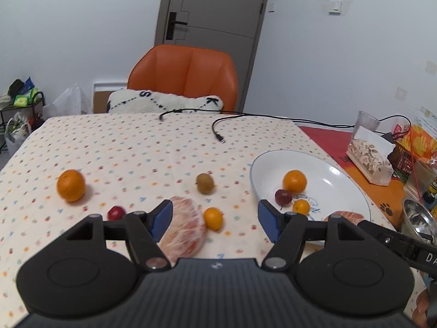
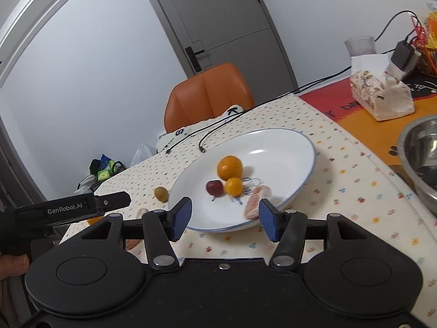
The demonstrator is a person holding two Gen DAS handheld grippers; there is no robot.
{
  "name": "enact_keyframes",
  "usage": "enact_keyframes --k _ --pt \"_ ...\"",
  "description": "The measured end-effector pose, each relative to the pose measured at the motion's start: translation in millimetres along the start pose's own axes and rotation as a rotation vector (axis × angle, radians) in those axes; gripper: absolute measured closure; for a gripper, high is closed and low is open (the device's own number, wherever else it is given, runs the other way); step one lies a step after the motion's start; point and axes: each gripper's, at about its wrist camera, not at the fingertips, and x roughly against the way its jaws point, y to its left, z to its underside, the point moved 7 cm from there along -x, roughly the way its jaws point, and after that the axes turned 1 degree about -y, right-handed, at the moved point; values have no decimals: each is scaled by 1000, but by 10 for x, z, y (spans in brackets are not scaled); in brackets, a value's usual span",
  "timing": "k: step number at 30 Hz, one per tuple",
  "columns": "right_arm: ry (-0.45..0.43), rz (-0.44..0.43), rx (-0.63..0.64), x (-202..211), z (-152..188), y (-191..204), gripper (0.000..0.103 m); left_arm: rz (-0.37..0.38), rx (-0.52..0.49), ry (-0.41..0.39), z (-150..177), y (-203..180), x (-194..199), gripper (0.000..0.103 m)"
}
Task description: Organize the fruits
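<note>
In the left wrist view my left gripper is open above the dotted cloth. Between its blue pads lie a wrapped pink citrus segment and a small orange fruit, neither gripped. Further off are a kiwi, a large orange and a small red fruit. The white plate holds an orange, a red fruit and a small orange fruit. My right gripper is open at the plate's near rim. A blurred pink segment lies just left of its right pad.
A black cable lies on the far cloth before an orange chair. To the right stand a tissue box, a clear glass and a steel bowl. The left gripper's body shows at left in the right wrist view.
</note>
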Motion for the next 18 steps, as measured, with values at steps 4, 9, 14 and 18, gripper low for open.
enact_keyframes --k 4,9,14,18 --pt "5 -12 16 -8 20 116 45 -19 5 2 32 119 76 36" --pt "12 -27 34 -25 43 264 41 -46 12 6 87 285 167 24" --pt "8 -48 57 -36 76 419 23 -69 32 -8 121 454 229 20" --pt "25 -63 64 -78 110 522 19 -80 57 -11 139 589 260 20"
